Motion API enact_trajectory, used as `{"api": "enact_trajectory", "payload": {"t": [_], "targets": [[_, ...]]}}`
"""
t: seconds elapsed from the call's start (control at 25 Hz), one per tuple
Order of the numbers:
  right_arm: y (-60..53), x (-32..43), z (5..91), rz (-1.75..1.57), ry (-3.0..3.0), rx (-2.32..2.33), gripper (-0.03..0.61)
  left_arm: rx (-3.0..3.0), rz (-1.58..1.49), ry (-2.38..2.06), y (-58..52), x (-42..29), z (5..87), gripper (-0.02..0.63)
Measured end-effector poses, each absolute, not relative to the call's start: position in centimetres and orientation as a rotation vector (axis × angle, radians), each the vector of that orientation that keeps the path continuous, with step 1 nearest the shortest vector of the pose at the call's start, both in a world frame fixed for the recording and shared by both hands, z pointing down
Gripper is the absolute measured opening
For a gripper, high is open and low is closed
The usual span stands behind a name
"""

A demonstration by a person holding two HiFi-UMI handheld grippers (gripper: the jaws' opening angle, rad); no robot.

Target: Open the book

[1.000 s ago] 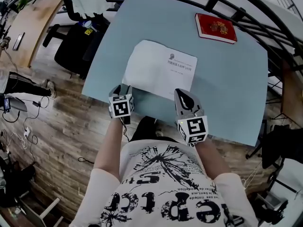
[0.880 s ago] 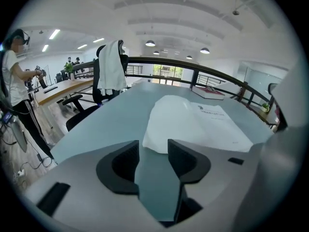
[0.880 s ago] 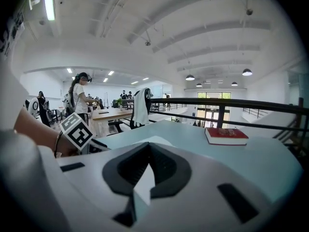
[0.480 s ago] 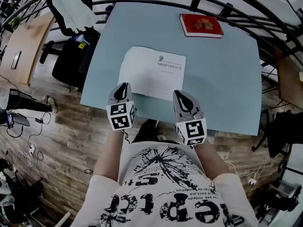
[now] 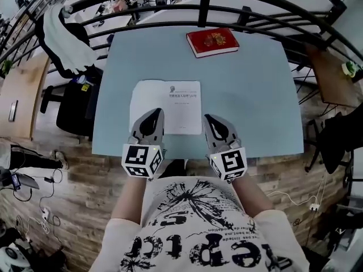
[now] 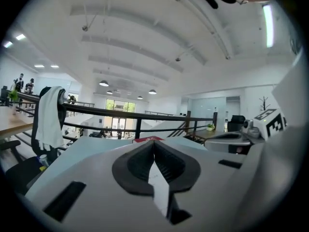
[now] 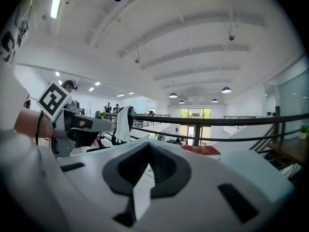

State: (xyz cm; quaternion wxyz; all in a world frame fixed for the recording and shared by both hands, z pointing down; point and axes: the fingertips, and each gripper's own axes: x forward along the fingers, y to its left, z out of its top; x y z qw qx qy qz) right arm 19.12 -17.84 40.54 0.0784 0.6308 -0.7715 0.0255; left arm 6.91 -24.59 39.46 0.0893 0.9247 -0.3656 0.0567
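Hovering at the near edge of the white booklet (image 5: 170, 103), my left gripper (image 5: 157, 111) and right gripper (image 5: 207, 118) are closed, empty. A red book (image 5: 212, 42) lies beyond.

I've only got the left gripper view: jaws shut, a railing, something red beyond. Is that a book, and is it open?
Observer: Yes, a red book, closed, flat at the table's far edge.
Operator: Anything nearer?
Observer: A white booklet lies flat mid-table, cover up.
Operator: Where are the grippers?
Observer: Both at its near edge: the left gripper over the left part, the right gripper by the right corner.
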Motion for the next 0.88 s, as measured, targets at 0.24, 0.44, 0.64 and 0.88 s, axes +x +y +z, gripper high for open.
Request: {"api": "enact_trajectory", "payload": {"t": [0.24, 0.44, 0.64, 0.88], "targets": [[-17.6, 20.6, 38.6, 0.012, -2.295, 1.976, 0.011, 2.922, 0.091, -0.918, -22.8, 9.3, 36.2, 0.018], [-17.5, 20.8, 38.5, -0.009, -2.287, 1.987, 0.009, 2.959, 0.061, -0.868, -22.4, 9.9, 35.7, 0.018], [-17.9, 21.1, 38.5, -0.002, -2.304, 1.970, 0.009, 2.958, 0.061, -0.847, -22.5, 10.6, 35.9, 0.018], [-18.2, 21.3, 38.5, -0.004, -2.310, 1.955, 0.009, 2.939, 0.058, -0.840, -22.3, 11.0, 36.5, 0.018]]}}
